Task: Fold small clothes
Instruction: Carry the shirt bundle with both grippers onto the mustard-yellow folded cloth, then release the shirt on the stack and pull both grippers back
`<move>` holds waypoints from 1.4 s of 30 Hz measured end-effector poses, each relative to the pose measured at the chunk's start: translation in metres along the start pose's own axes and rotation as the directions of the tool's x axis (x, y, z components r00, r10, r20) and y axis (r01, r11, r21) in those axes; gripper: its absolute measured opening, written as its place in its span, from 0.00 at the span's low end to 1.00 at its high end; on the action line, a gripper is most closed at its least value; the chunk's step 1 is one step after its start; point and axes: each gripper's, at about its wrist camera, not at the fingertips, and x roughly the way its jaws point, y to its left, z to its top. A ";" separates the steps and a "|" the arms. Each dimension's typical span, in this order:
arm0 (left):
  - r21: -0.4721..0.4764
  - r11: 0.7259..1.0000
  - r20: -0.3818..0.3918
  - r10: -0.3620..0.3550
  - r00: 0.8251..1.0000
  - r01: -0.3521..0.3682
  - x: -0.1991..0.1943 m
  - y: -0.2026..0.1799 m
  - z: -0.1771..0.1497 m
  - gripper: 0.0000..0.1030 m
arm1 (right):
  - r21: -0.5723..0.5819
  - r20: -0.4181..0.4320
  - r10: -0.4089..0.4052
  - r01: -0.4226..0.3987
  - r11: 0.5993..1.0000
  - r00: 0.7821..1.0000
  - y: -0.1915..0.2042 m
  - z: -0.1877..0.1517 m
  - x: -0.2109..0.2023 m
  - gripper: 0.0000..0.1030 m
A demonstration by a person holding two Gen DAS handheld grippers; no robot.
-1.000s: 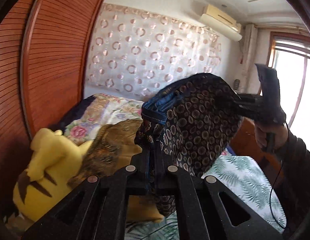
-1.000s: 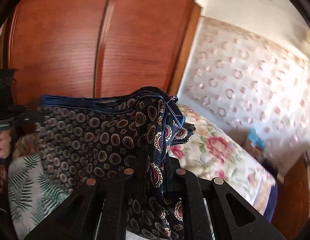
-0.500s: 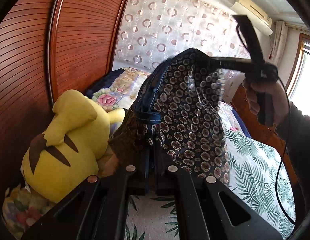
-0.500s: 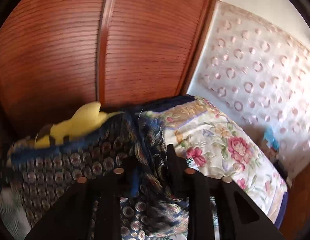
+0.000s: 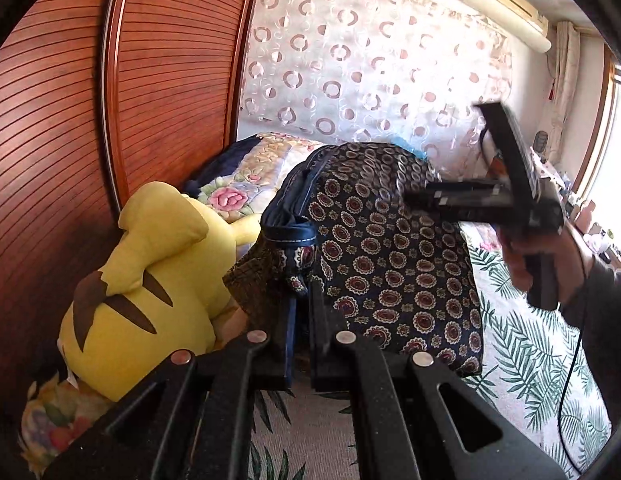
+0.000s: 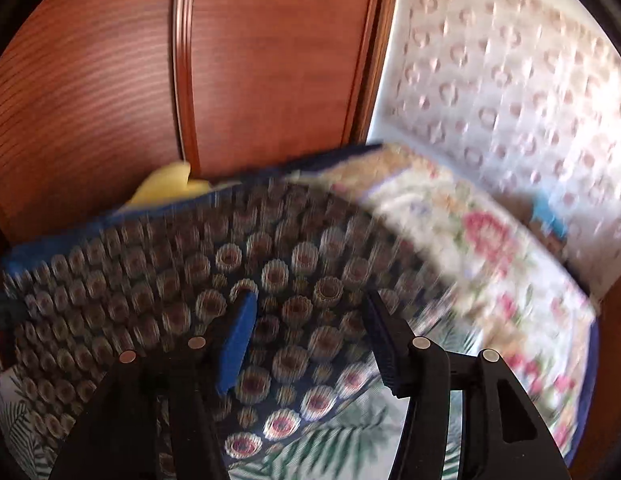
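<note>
Reddish slatted wooden wardrobe doors (image 5: 62, 152) along one side, pale curtain with ring pattern (image 5: 370, 72) at the far end, bed under a white sheet printed with green palm leaves (image 5: 522, 360)

Dark navy patterned garment with small round medallions and a blue stitched waistband (image 5: 390, 264) raised over the bed, one edge pinched at the left gripper (image 5: 302, 320), black fingers closed tight on the cloth just below the waistband fold

Yellow plush toy with brown stripes (image 5: 150, 272) lying beside the garment against the wardrobe, floral quilt with pink roses (image 5: 234, 192) behind it

Right gripper (image 6: 306, 336) seen blurred in its own view, fingers parted about halfway, having just been opening, blue pad on the left finger (image 6: 236, 344); garment spread beneath and between them, not pressed by either pad

Seen from the left wrist view: right gripper held in a hand (image 5: 550, 256) with a dark sleeve, fingers reaching onto the top of the garment

Cream air conditioner unit (image 5: 506, 12) high on the wall near a bright window
</note>
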 end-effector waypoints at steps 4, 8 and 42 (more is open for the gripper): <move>0.037 0.999 0.015 0.026 1.000 -0.027 -0.006 -0.004 0.002 0.28 | 0.058 0.013 -0.022 0.021 0.998 1.000 0.005 -0.013 -0.006 0.55; 0.078 0.997 0.040 0.021 0.999 -0.025 -0.017 -0.010 0.005 0.65 | 0.112 0.048 -0.025 0.020 0.994 0.999 0.013 -0.027 -0.038 0.55; 0.285 0.953 0.086 -0.133 0.987 0.103 -0.094 -0.137 -0.050 0.88 | 0.396 0.126 -0.331 0.259 0.881 0.935 0.104 -0.239 -0.322 0.68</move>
